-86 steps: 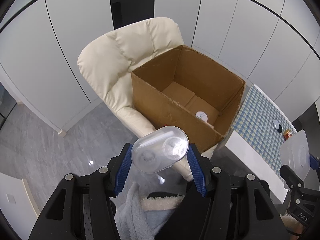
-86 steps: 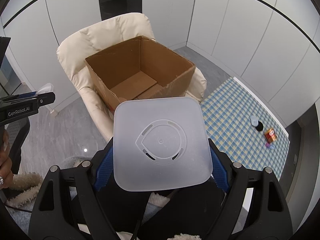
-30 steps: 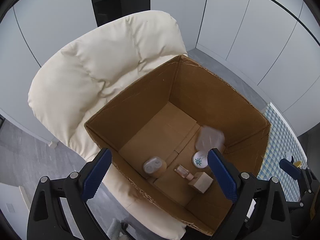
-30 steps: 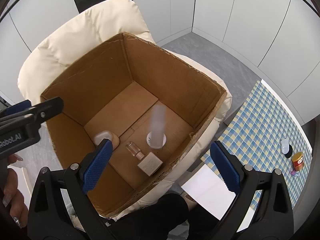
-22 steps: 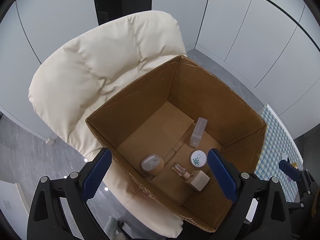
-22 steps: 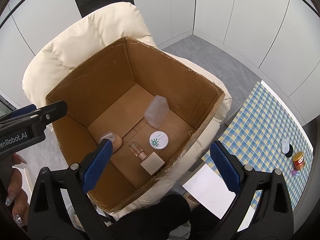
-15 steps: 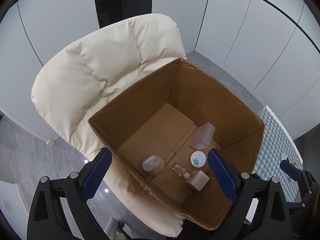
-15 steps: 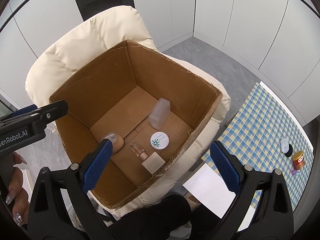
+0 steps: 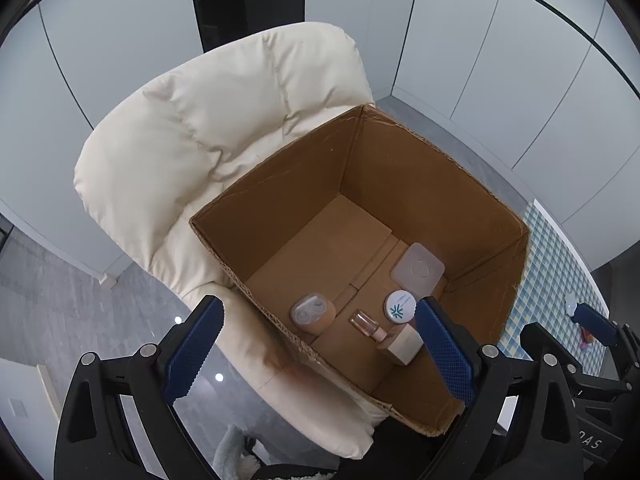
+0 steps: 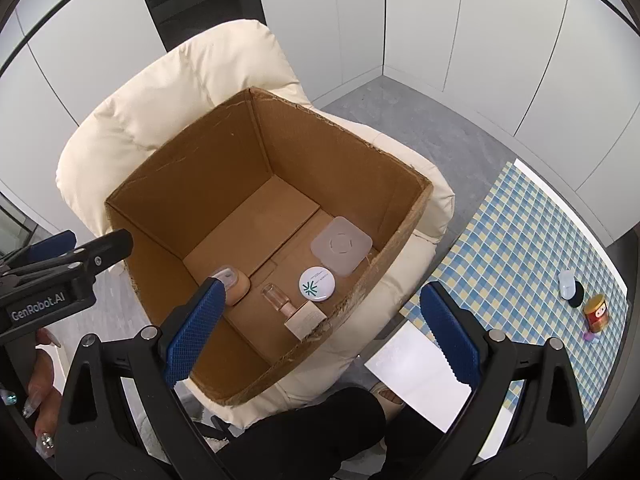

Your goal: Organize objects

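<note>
An open cardboard box (image 9: 472, 184) (image 10: 328, 128) sits on a cream armchair. On its floor lie a square translucent container (image 9: 417, 269) (image 10: 341, 246), a round white tin with a green mark (image 9: 399, 306) (image 10: 316, 283), a small glass bottle (image 9: 366, 325) (image 10: 276, 297), a beige block (image 9: 404, 346) (image 10: 305, 320) and a tan oval case with a clear lid (image 9: 312, 313) (image 10: 234, 283). My left gripper (image 9: 318, 350) and right gripper (image 10: 318, 334) are both open and empty, above the box's near side.
The cream armchair (image 9: 208, 120) (image 10: 192, 80) backs onto white cabinet doors. A blue checked tablecloth (image 10: 520, 240) (image 9: 556, 256) lies at the right with a small red jar (image 10: 596, 314), a white cap (image 10: 567, 283) and white paper (image 10: 416, 364). Grey floor surrounds the chair.
Both grippers let go of their containers into the box and now stand open. The square translucent container tumbled and settled flat on the box floor. Both cameras have pulled back slightly.
</note>
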